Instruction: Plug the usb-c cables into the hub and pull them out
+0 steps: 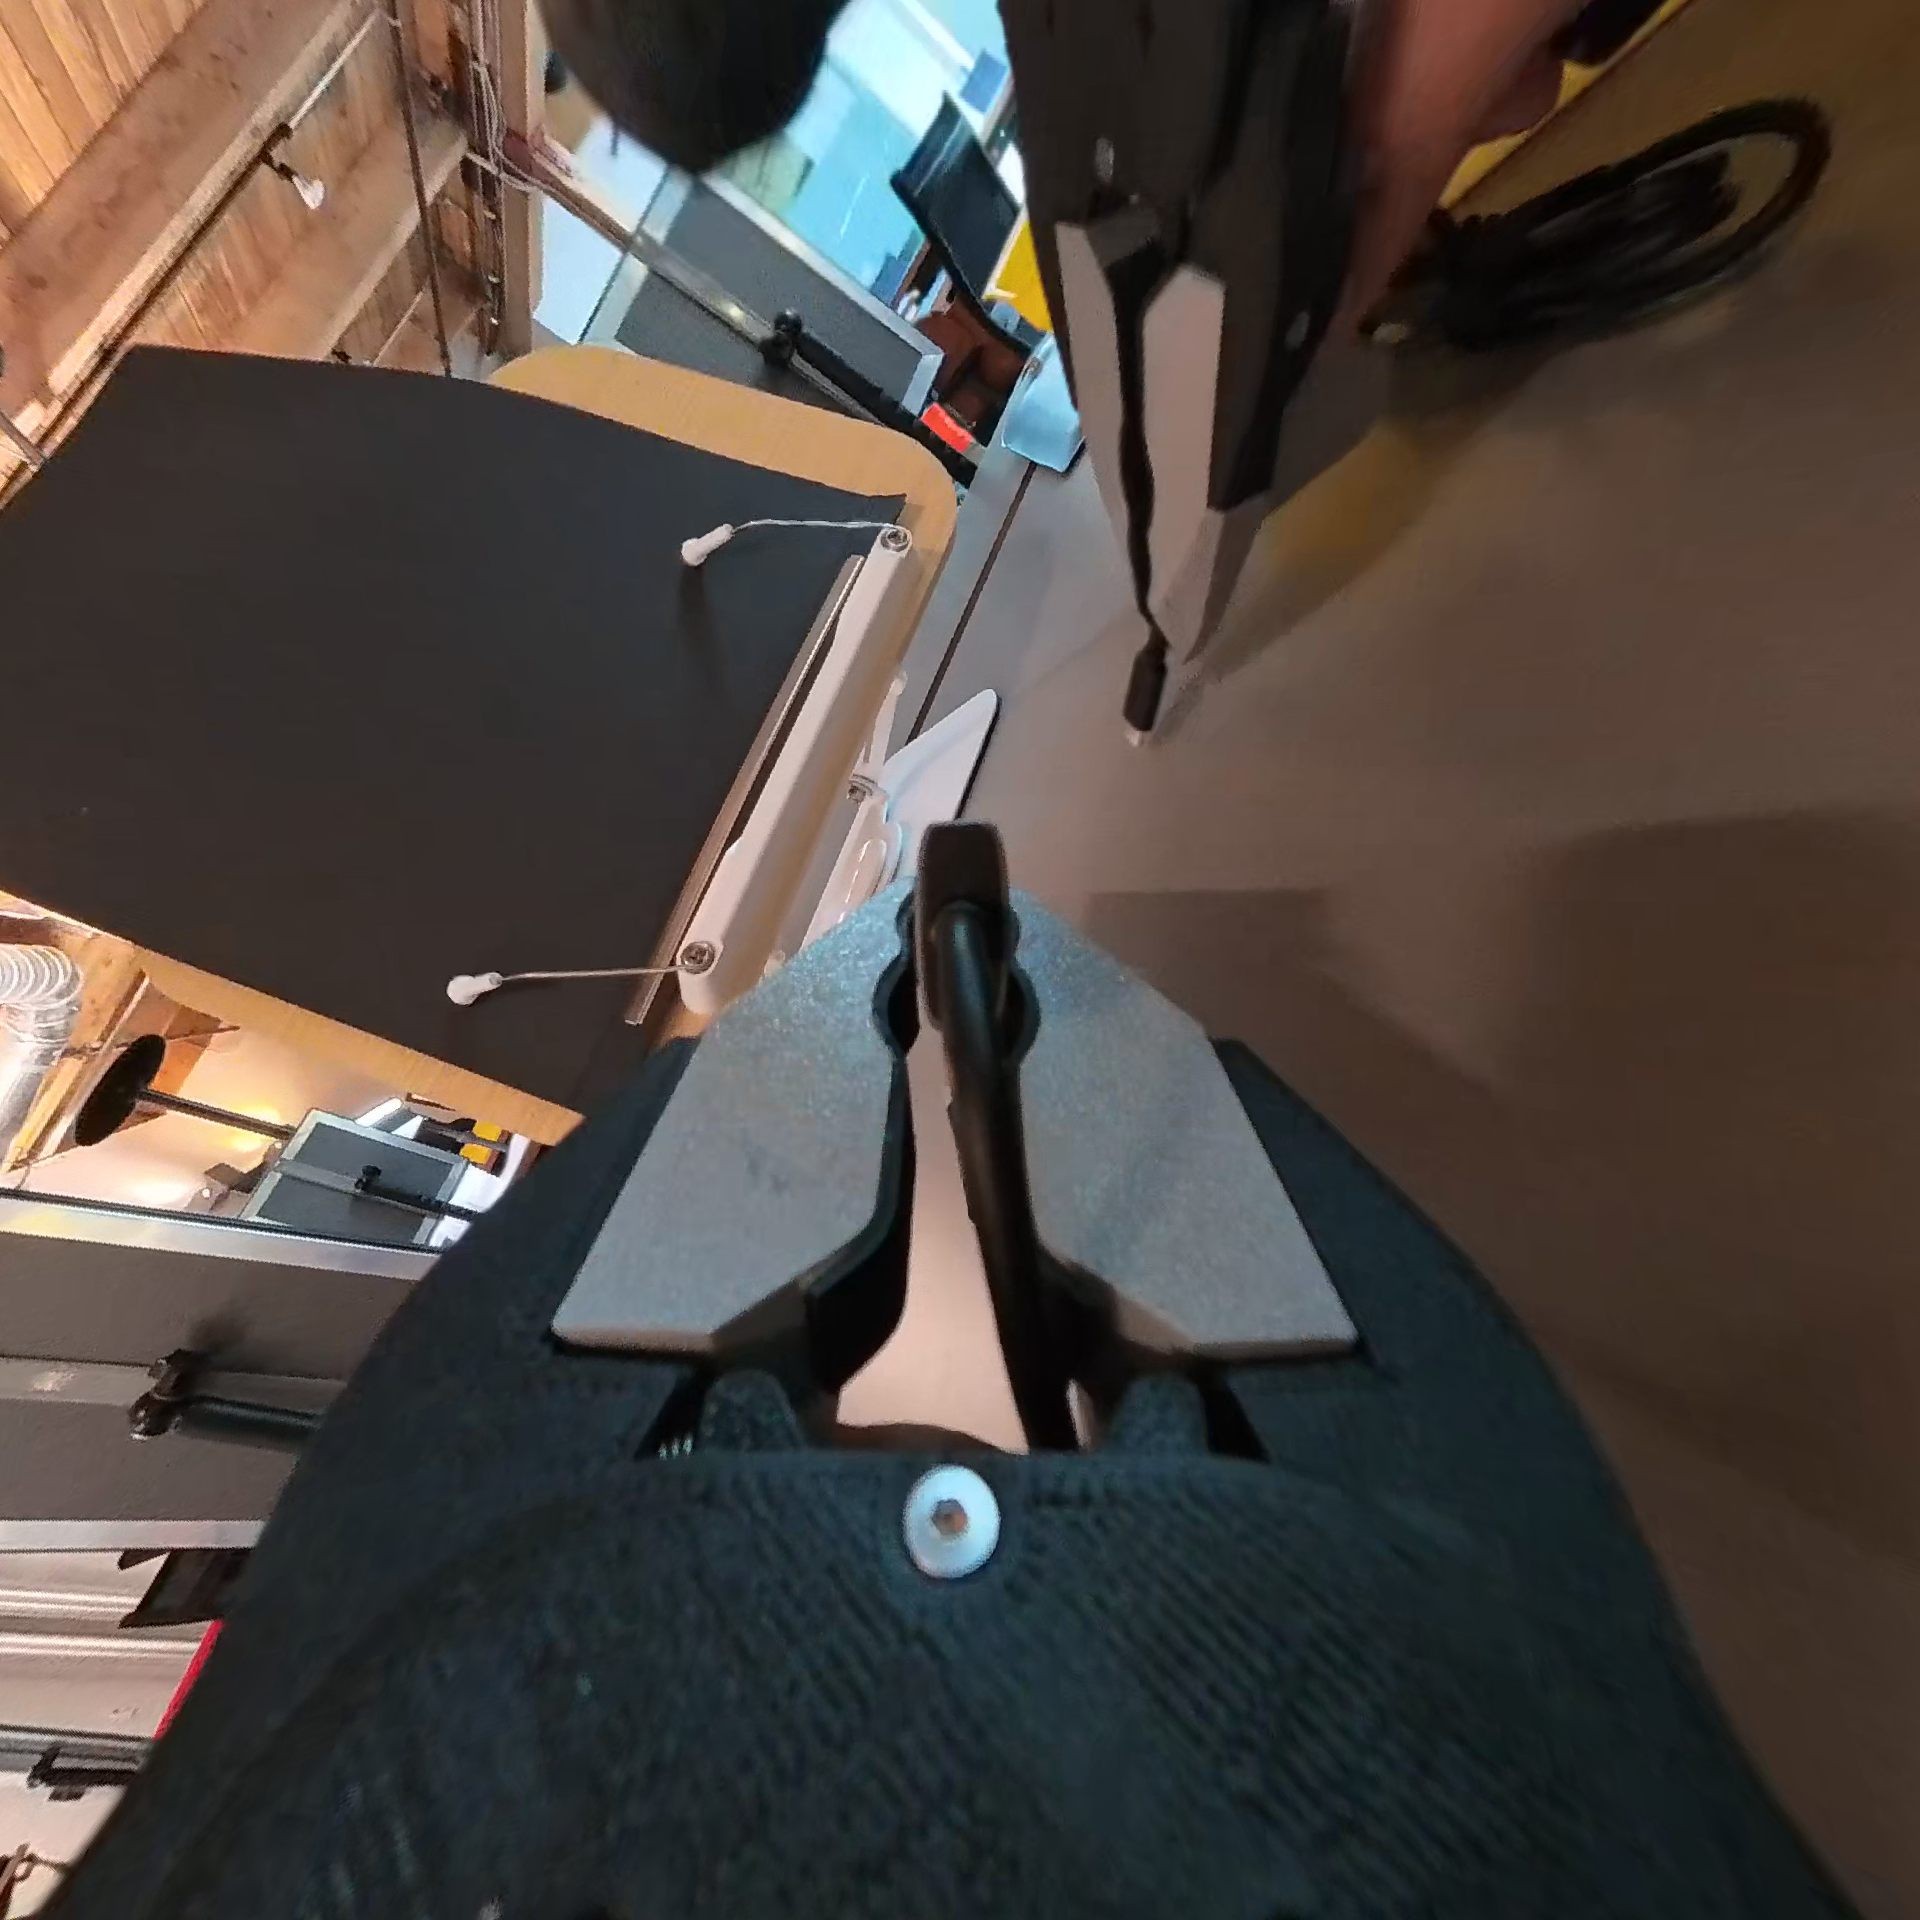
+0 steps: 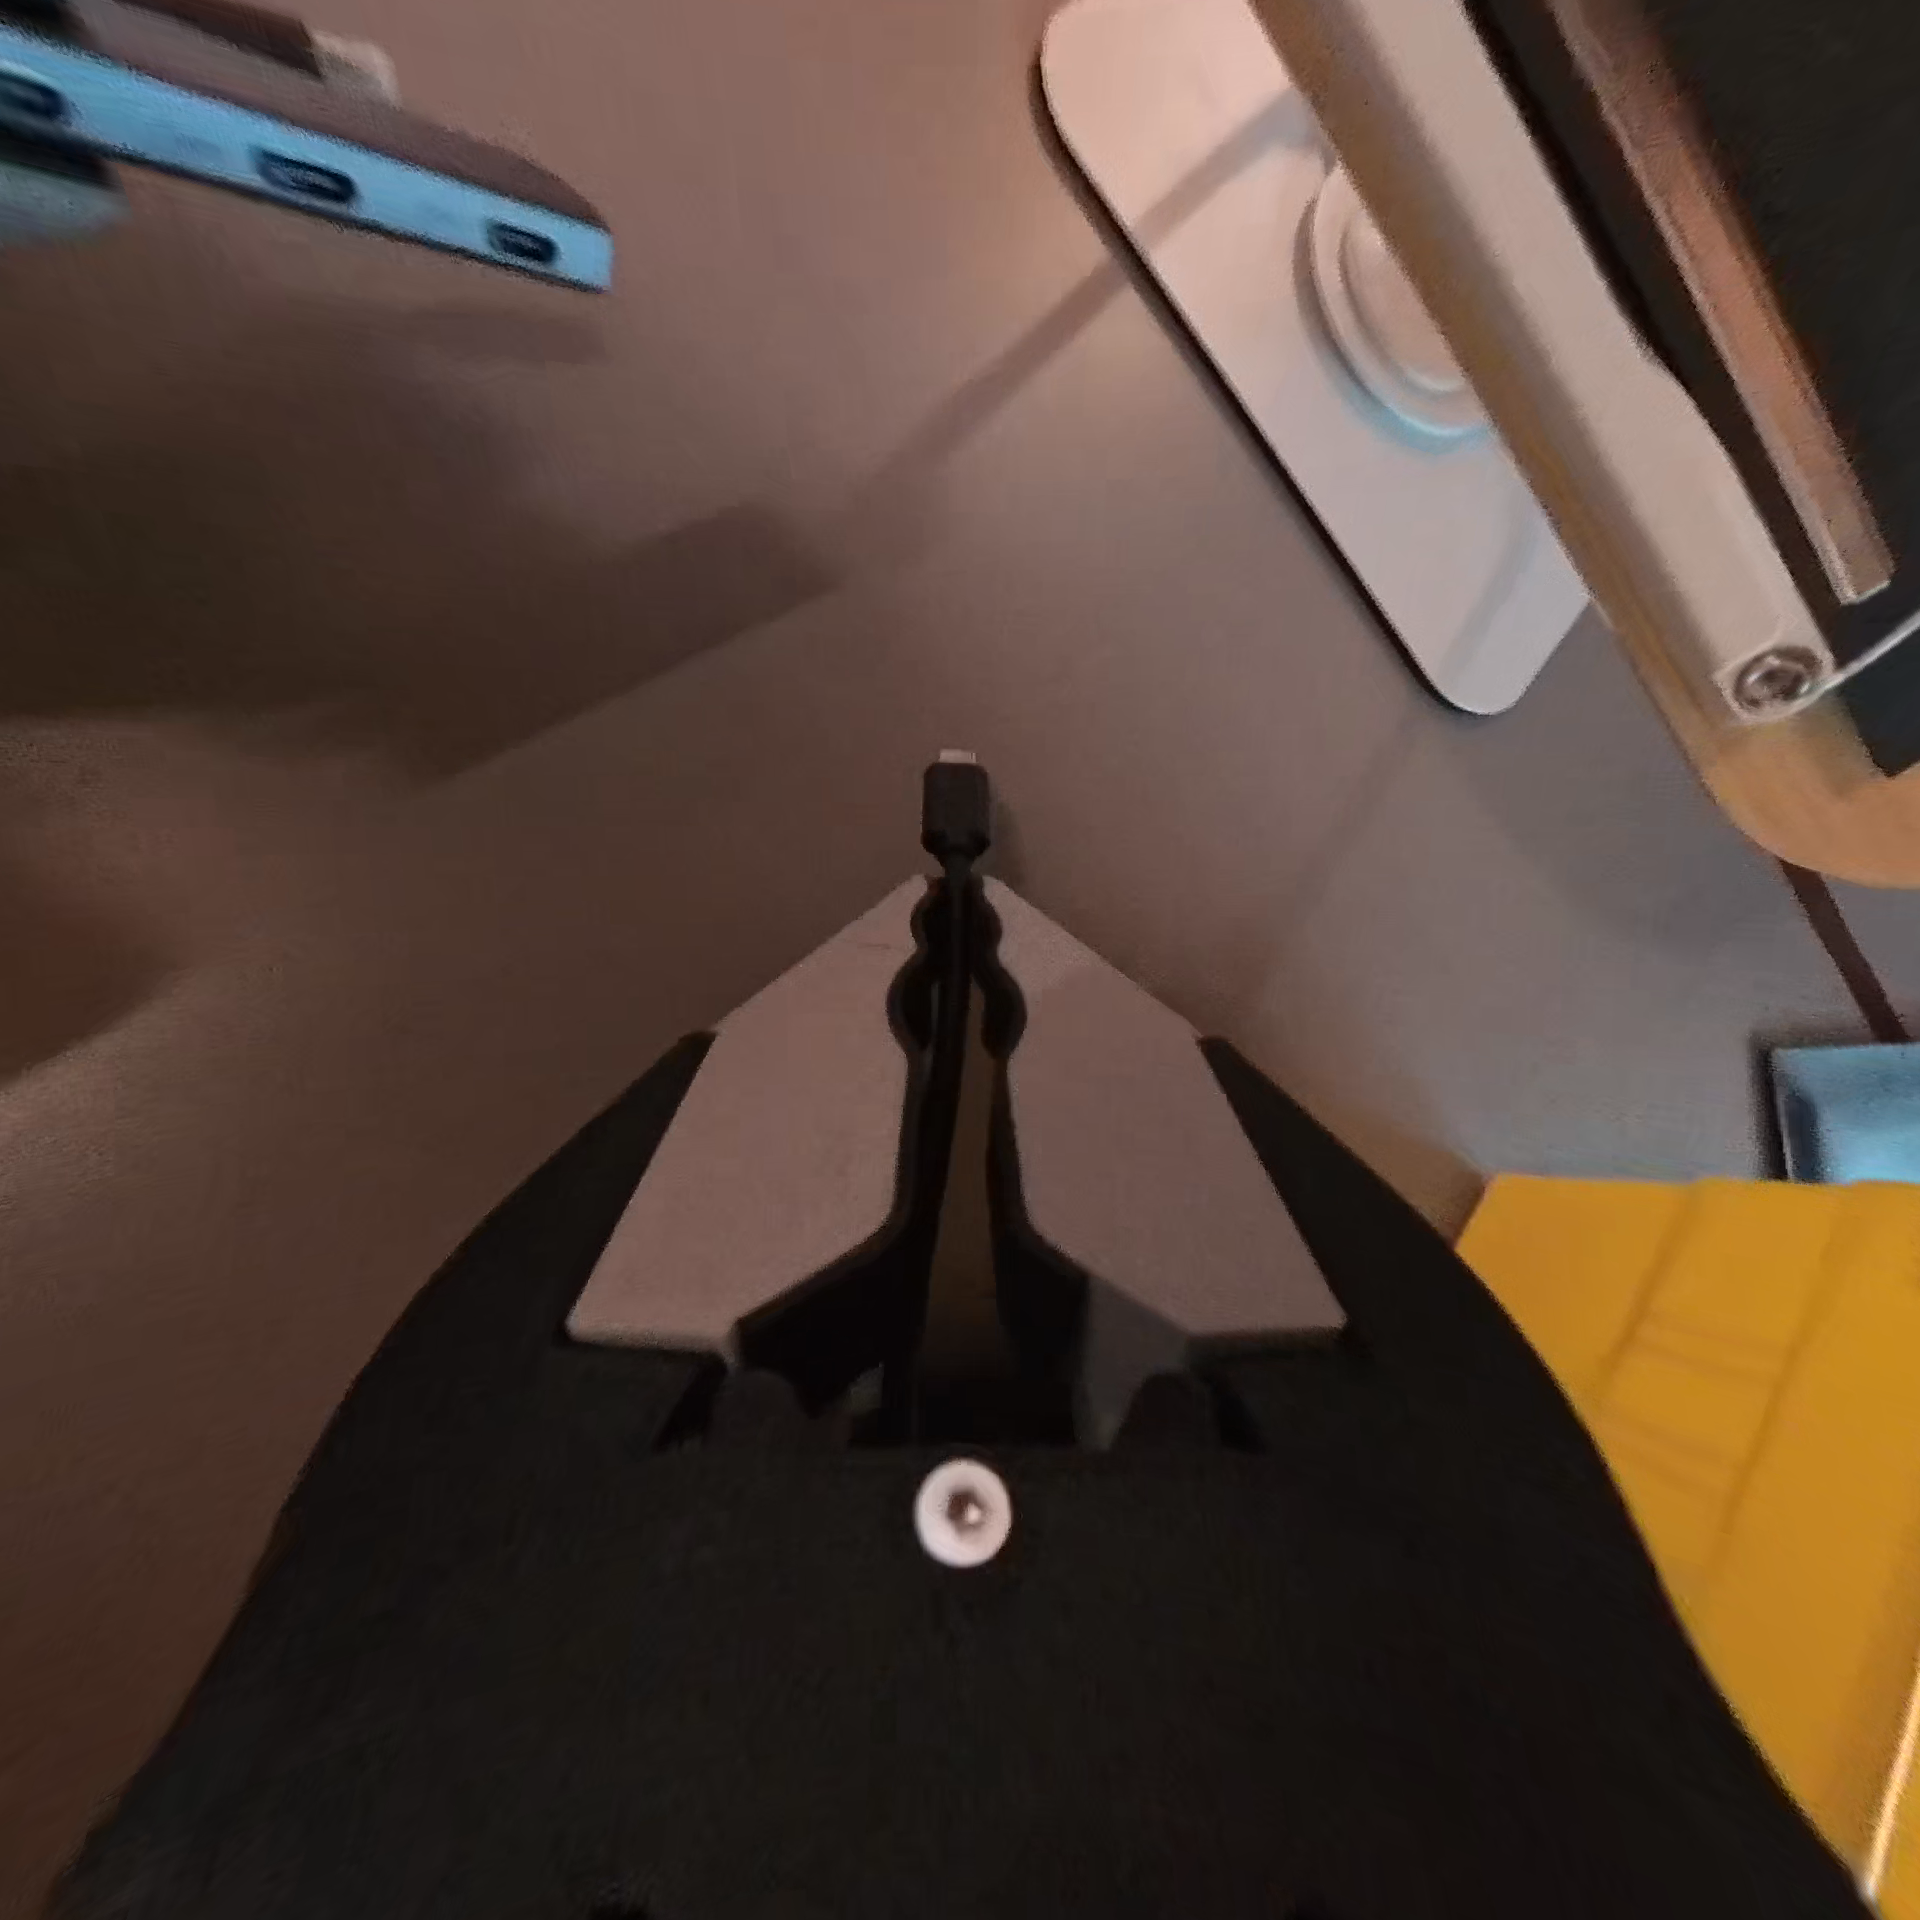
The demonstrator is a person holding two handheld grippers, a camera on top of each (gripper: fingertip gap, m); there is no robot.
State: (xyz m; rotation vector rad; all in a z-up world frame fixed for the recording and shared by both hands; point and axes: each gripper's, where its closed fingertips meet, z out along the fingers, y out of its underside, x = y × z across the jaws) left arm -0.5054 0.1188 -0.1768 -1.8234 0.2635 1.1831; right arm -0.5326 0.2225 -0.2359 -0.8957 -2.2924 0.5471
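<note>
In the left wrist view my left gripper [image 1: 961,920] is shut on a black USB-C cable; its plug [image 1: 961,862] sticks out past the fingertips above the grey table [image 1: 1455,727]. My right gripper [image 1: 1174,665] shows farther off at the top, shut, with a black plug [image 1: 1143,691] at its tip. In the right wrist view my right gripper [image 2: 954,891] is shut on a thin black cable just behind its plug [image 2: 956,805], whose metal tip points forward. The silvery hub [image 2: 312,177], with several ports along its edge, lies blurred at the upper left, well apart from the plug.
A monitor's black back [image 1: 364,623] and its white stand base [image 1: 935,769] are on the left; the base also shows in the right wrist view [image 2: 1299,343]. A coil of black cable [image 1: 1621,239] lies far right. A yellow object [image 2: 1714,1403] is at the lower right. My hands' fingertips stand some 12 centimeters from each other.
</note>
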